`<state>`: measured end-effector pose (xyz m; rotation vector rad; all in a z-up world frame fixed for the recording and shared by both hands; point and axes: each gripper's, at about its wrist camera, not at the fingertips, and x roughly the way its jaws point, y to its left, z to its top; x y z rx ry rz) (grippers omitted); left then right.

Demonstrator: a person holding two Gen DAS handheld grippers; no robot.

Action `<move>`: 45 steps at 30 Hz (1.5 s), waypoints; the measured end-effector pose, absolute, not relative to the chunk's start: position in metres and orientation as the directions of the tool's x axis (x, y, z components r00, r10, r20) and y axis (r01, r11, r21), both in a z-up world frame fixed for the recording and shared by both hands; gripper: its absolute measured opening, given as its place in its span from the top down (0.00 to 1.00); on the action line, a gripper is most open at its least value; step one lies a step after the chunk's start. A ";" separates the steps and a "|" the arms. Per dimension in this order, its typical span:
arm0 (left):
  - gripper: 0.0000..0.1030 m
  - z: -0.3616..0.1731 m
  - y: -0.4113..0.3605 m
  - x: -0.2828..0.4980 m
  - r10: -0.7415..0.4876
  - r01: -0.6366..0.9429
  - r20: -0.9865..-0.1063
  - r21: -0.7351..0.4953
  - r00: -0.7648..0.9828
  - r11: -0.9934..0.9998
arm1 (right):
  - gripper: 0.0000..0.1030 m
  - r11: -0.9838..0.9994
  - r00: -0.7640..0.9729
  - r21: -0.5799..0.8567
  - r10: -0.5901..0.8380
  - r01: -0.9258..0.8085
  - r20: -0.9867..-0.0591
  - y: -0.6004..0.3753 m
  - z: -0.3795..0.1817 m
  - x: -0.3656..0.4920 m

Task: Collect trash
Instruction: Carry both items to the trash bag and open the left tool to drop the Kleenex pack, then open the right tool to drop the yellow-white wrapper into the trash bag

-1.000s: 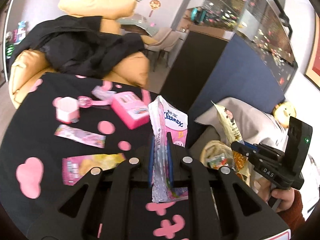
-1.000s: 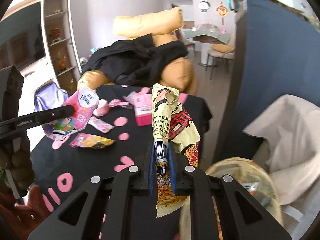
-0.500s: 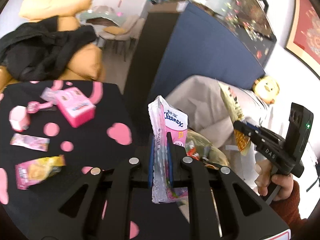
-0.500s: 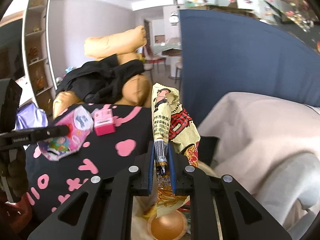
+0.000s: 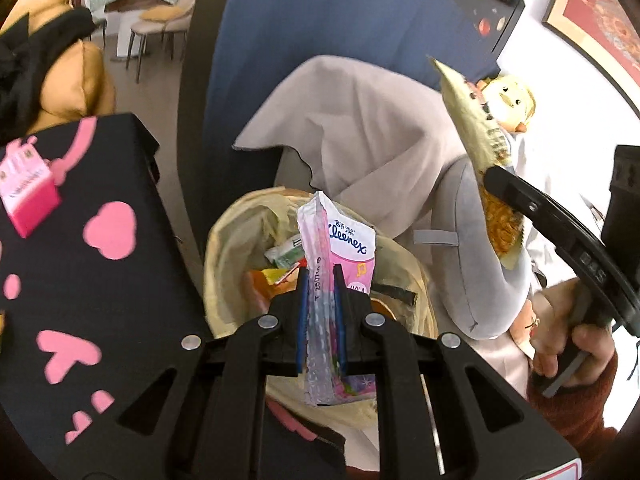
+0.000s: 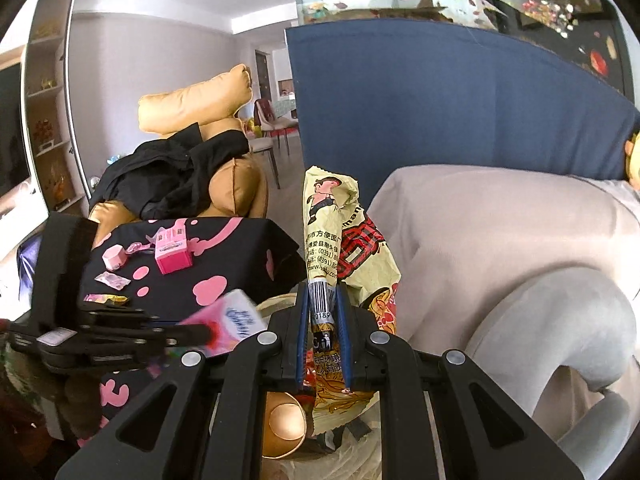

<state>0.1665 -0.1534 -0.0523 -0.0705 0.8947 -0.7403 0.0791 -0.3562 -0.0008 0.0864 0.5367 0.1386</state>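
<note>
My left gripper is shut on a pink and white Kleenex tissue packet, held over the open mouth of a bin lined with a yellowish bag that has wrappers inside. My right gripper is shut on a crumpled yellow noodle wrapper and hovers above the same bin. In the left wrist view the right gripper holds its wrapper to the right of the bin. In the right wrist view the left gripper with the packet shows at lower left.
A black table with pink shapes stands left of the bin and carries a pink box, a small pink tub and flat wrappers. A grey blanket and grey cushion lie to the right. A blue panel stands behind.
Both grippers swung right, away from the table, and now hang over the bin. The left one also dropped and tilted downward. Each keeps its grip on its wrapper.
</note>
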 end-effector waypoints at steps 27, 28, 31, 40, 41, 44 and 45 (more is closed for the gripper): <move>0.57 -0.060 -0.072 0.172 -0.536 0.415 -0.693 -0.359 0.482 0.836 | 0.86 0.960 0.637 0.159 0.274 -0.232 -0.721 -0.280 -0.131 0.142; 0.57 -0.061 -0.068 0.171 -0.534 0.409 -0.693 -0.360 0.485 0.839 | 0.86 0.959 0.625 0.167 0.276 -0.228 -0.731 -0.281 -0.136 0.149; 0.57 -0.066 -0.057 0.174 -0.531 0.383 -0.693 -0.377 0.487 0.843 | 0.86 0.964 0.596 0.165 0.258 -0.206 -0.761 -0.284 -0.146 0.159; 0.56 -0.073 -0.029 0.174 -0.528 0.339 -0.685 -0.406 0.502 0.849 | 0.84 0.968 0.557 0.194 0.250 -0.158 -0.792 -0.289 -0.155 0.161; 0.56 -0.074 -0.026 0.174 -0.526 0.333 -0.685 -0.408 0.504 0.850 | 0.83 0.967 0.556 0.197 0.254 -0.161 -0.792 -0.289 -0.152 0.158; 0.55 -0.074 -0.021 0.174 -0.524 0.319 -0.684 -0.416 0.508 0.851 | 0.64 0.968 0.552 0.163 0.244 -0.191 -0.797 -0.282 -0.144 0.146; 0.54 -0.074 -0.019 0.174 -0.525 0.316 -0.682 -0.419 0.510 0.851 | 0.57 0.967 0.555 0.152 0.243 -0.204 -0.795 -0.280 -0.140 0.142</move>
